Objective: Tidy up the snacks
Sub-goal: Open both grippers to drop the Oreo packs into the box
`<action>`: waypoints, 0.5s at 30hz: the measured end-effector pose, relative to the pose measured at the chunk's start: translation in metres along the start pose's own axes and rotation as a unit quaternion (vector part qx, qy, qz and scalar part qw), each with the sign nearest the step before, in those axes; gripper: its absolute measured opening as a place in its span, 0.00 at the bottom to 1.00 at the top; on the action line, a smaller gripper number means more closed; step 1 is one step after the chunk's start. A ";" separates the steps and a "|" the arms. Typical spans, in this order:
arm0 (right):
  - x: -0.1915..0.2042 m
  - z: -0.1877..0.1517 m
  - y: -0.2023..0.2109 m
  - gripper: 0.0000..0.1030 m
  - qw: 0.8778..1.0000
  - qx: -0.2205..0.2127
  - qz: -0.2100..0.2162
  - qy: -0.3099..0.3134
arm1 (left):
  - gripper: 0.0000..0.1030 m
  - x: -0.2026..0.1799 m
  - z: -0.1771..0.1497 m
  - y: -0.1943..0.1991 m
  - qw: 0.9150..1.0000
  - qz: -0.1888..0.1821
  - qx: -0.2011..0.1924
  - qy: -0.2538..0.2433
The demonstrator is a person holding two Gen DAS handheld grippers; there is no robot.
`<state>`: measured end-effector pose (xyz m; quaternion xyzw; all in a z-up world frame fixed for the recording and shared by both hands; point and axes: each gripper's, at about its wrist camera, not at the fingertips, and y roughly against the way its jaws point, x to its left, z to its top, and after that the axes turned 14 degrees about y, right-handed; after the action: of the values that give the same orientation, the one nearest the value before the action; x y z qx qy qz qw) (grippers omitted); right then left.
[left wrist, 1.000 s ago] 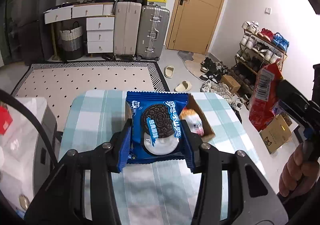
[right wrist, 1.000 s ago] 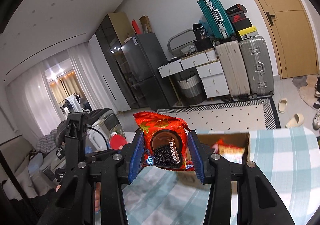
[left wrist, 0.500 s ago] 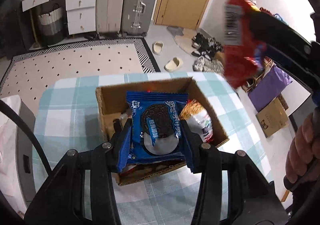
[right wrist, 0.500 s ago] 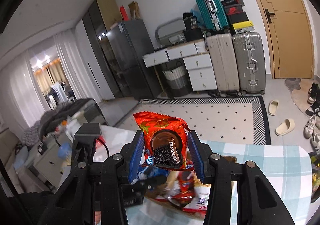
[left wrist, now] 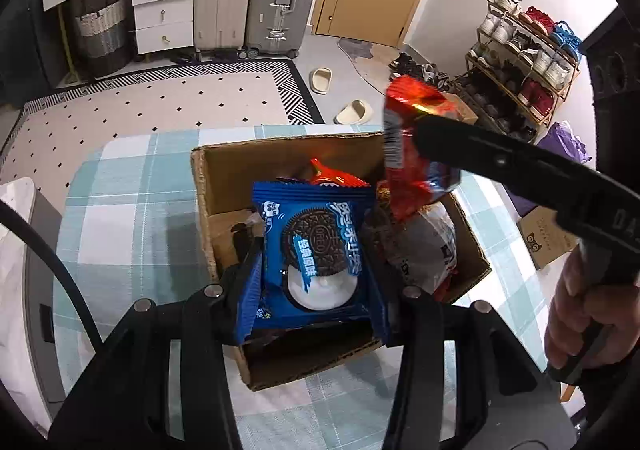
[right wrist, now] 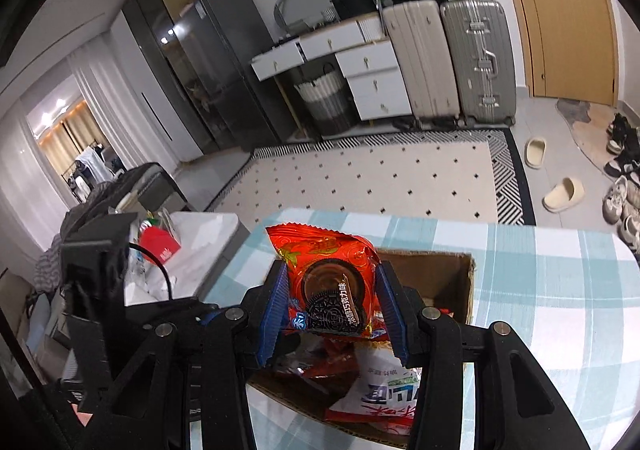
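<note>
My left gripper (left wrist: 316, 262) is shut on a blue Oreo packet (left wrist: 314, 250) and holds it over the open cardboard box (left wrist: 224, 170), low inside its near half. My right gripper (right wrist: 332, 310) is shut on a red Oreo packet (right wrist: 330, 290), held just above the same box (right wrist: 448, 270). In the left wrist view the red packet (left wrist: 412, 154) and the right gripper's arm hang over the box's right side. Several snack bags lie in the box, among them a white bag (right wrist: 384, 390) and a red one (left wrist: 336, 176).
The box stands on a table with a teal and white checked cloth (left wrist: 132, 194). A low white side unit (right wrist: 192, 234) with a red pouch stands left of the table. Suitcases, drawers, a rug and a shoe rack (left wrist: 524, 50) lie beyond.
Both grippers have moved forward and down over the box with their packets. The red packet has come in from the right to hang over the box's right side.
</note>
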<state>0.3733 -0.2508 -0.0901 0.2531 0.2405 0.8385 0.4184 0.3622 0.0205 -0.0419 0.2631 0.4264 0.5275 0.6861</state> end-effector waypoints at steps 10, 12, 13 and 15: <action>-0.001 -0.010 -0.022 0.44 0.999 0.044 -0.016 -0.012 | 0.41 0.001 0.001 0.001 1.000 -0.011 -0.006 -0.009; 0.002 -0.011 -0.025 0.45 0.998 0.054 -0.013 -0.008 | 0.43 0.005 0.001 0.005 1.000 -0.006 -0.009 -0.003; 0.003 -0.011 -0.026 0.47 0.998 0.056 -0.017 -0.004 | 0.44 0.005 0.001 0.007 1.000 -0.004 -0.009 0.000; 0.005 -0.011 -0.024 0.54 0.998 0.057 -0.030 0.001 | 0.50 0.009 0.000 0.015 1.000 -0.001 -0.015 0.006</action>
<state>0.3781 -0.2361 -0.1121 0.2684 0.2959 0.8104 0.4285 0.3551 0.0332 -0.0325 0.2489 0.4226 0.5348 0.6880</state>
